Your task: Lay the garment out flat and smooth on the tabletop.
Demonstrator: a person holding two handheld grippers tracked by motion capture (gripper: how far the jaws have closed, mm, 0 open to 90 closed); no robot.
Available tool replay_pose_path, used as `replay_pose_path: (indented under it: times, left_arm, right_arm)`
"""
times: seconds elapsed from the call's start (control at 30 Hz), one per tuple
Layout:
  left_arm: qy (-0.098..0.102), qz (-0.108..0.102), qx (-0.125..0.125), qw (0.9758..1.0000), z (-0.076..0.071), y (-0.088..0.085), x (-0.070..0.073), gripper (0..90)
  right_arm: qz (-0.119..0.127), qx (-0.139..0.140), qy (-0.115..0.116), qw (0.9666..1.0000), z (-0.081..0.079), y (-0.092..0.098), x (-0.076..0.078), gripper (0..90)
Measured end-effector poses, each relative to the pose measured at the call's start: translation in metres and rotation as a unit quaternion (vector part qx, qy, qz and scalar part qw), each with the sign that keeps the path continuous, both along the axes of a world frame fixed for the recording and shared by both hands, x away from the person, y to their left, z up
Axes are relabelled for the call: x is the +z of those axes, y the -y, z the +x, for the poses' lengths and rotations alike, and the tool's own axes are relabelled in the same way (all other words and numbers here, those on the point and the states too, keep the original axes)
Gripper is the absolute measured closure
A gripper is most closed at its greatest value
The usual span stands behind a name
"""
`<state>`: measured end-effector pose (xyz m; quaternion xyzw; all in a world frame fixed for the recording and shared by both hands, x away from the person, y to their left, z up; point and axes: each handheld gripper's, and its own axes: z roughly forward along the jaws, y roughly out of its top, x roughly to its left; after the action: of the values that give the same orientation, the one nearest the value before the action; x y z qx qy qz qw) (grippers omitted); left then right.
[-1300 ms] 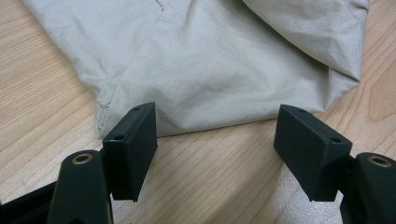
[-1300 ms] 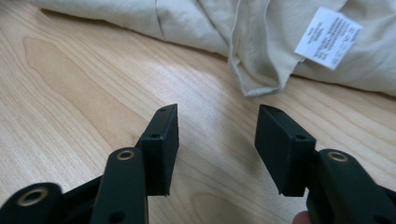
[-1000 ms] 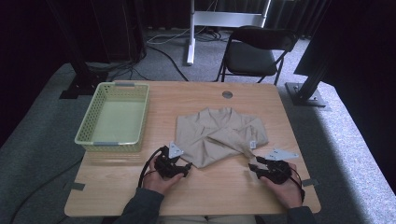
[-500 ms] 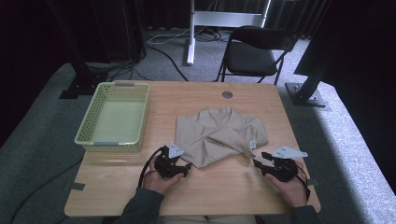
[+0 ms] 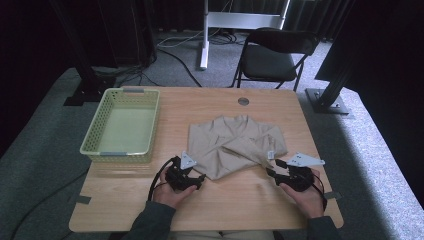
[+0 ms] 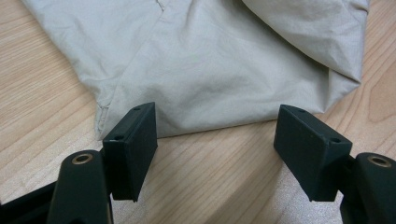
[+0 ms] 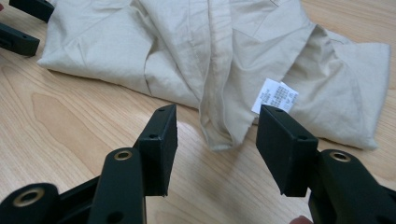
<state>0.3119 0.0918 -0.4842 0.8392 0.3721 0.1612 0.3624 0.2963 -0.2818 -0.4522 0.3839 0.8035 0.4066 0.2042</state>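
A beige shirt (image 5: pixel 234 144) lies folded in the middle of the wooden table (image 5: pixel 235 205), with a white label (image 7: pixel 275 95) at its near right edge. My left gripper (image 5: pixel 201 177) rests on the table at the shirt's near left corner. Its jaws are open and the shirt's hem (image 6: pixel 210 93) lies just past their tips. My right gripper (image 5: pixel 272 169) sits at the near right edge. Its jaws have just been opening and stand wide, and a narrow end of the shirt (image 7: pixel 219 135) lies between them, touching neither pad.
A pale green basket (image 5: pixel 102 150) stands empty at the table's left, close to my left hand. A round cable hole (image 5: pixel 243 101) sits near the far edge. Behind the table are a black folding chair (image 5: pixel 272 57) and a white stand (image 5: pixel 205 35).
The right gripper's jaws have spread and that hand has shifted slightly right, away from the shirt's edge. The left gripper and the shirt lie as before.
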Motion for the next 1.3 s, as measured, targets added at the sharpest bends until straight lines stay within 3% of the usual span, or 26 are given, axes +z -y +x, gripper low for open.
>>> replay_pose_path:
  times: [0.63,1.3]
  left_arm:
    - [0.0,-0.001,-0.001,1.0,0.0,0.0,0.0,30.5]
    - [-0.001,-0.001,-0.001,1.0,0.0,0.0,0.0,30.4]
  right_arm:
    - [-0.012,-0.002,-0.006,0.9999,0.016,-0.014,-0.004,51.7]
    - [-0.016,-0.005,-0.014,0.9998,0.027,-0.023,-0.01,64.8]
